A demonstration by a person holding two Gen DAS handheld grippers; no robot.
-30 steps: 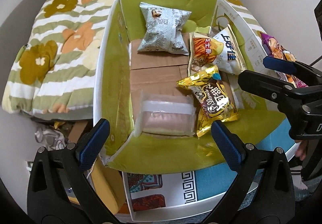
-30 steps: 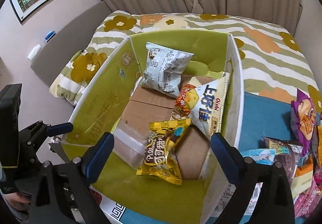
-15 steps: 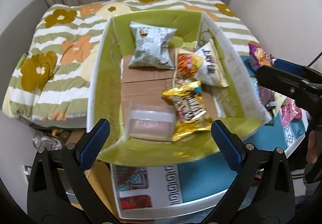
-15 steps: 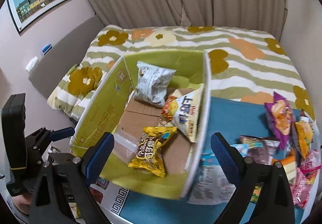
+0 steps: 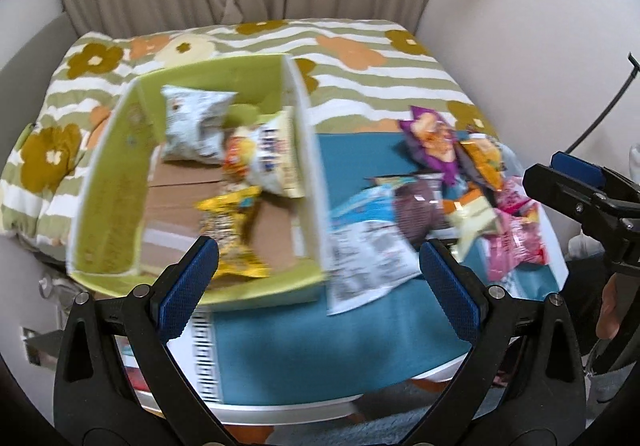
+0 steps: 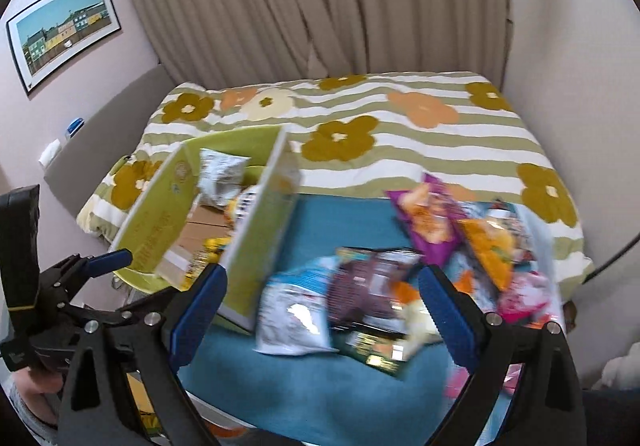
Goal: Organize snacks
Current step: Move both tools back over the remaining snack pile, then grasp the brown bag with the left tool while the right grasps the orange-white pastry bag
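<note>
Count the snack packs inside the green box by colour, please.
Grey-white bag: 1
White-orange bag: 1
Yellow pack: 1
Clear pack: 1 (blurred, partly hidden)
Total: 4

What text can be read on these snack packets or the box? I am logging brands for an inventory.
None reads; both views are motion-blurred.
White and orange chip bag in the green cardboard box: blue characters, blurred.
White packet with black print on the teal mat: too small.
Yellow packet: blurred.
</note>
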